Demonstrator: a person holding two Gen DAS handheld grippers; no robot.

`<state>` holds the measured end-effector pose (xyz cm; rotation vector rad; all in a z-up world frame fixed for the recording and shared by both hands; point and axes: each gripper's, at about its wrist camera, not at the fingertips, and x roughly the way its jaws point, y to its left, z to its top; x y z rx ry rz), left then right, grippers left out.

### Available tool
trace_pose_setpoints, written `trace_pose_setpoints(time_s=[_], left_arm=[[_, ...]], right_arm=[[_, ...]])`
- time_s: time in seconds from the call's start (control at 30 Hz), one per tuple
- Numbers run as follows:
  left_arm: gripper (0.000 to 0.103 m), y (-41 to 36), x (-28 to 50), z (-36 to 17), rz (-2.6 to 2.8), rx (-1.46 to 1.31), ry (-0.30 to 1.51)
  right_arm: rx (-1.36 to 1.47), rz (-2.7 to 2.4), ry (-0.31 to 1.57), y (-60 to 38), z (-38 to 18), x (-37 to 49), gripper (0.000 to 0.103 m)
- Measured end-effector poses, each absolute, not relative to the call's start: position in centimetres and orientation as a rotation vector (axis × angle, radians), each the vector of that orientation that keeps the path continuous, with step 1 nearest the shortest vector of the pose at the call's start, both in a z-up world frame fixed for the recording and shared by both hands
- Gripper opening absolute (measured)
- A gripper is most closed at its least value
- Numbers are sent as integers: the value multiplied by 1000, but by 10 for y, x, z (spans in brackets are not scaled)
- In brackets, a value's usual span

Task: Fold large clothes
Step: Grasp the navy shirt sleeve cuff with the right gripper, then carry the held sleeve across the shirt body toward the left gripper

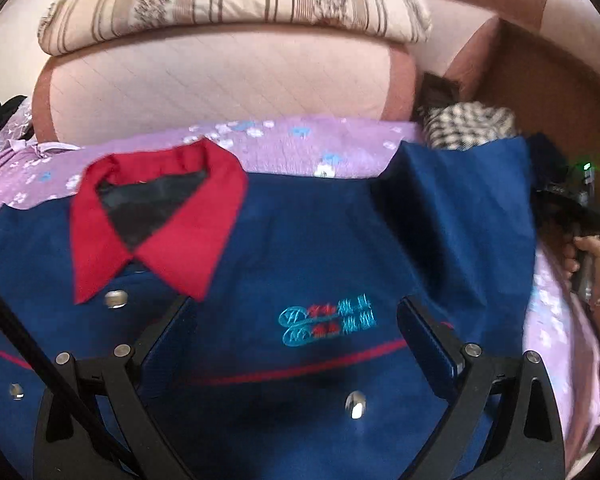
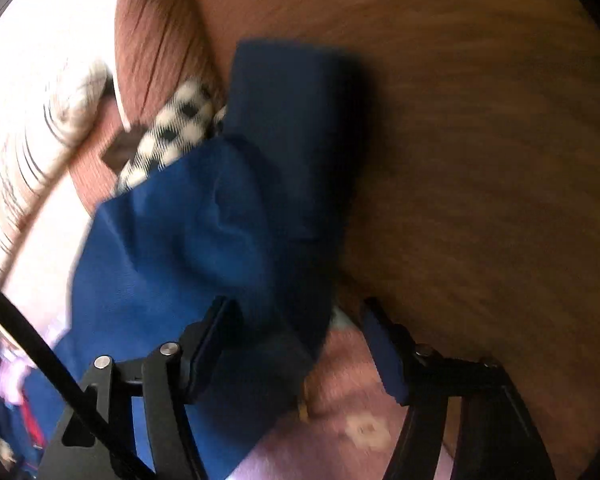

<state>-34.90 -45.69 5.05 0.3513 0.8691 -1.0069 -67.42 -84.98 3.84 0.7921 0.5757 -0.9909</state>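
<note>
Where sleeve (image 2: 204,216) lies, perhaps checkered cloth (image 2: 172,132).

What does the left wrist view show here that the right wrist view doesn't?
Only the left wrist view shows the jacket's red collar, teal embroidery, snap buttons and the hand holding the other tool. Only the right wrist view shows the sleeve hanging against wood. Both show the navy jacket and checkered cloth.

Right gripper (image 2: 296,344) jaws apart; blue sleeve (image 2: 204,232) lies between them. Checked cloth (image 2: 172,136) beyond, wood panel (image 2: 480,140) right.
</note>
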Motion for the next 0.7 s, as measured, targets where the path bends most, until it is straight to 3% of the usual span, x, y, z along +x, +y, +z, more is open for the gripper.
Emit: trace_pose_setpoints(time_s=[0.03, 0.1, 0.3, 0.43, 0.7], left_arm=[[99, -462, -349, 43, -997, 358, 884], [99, -467, -351, 35, -1001, 349, 917], [99, -485, -351, 25, -947, 390, 886], [100, -507, -350, 12, -893, 481, 883], [99, -410, -329, 102, -929, 344, 782]], right_arm=[[795, -963, 574, -853, 36, -668, 21], [790, -971, 555, -852, 37, -665, 8], [644, -963, 378, -792, 109, -689, 7], [581, -948, 248, -751, 189, -707, 5], [376, -794, 183, -631, 355, -662, 5]])
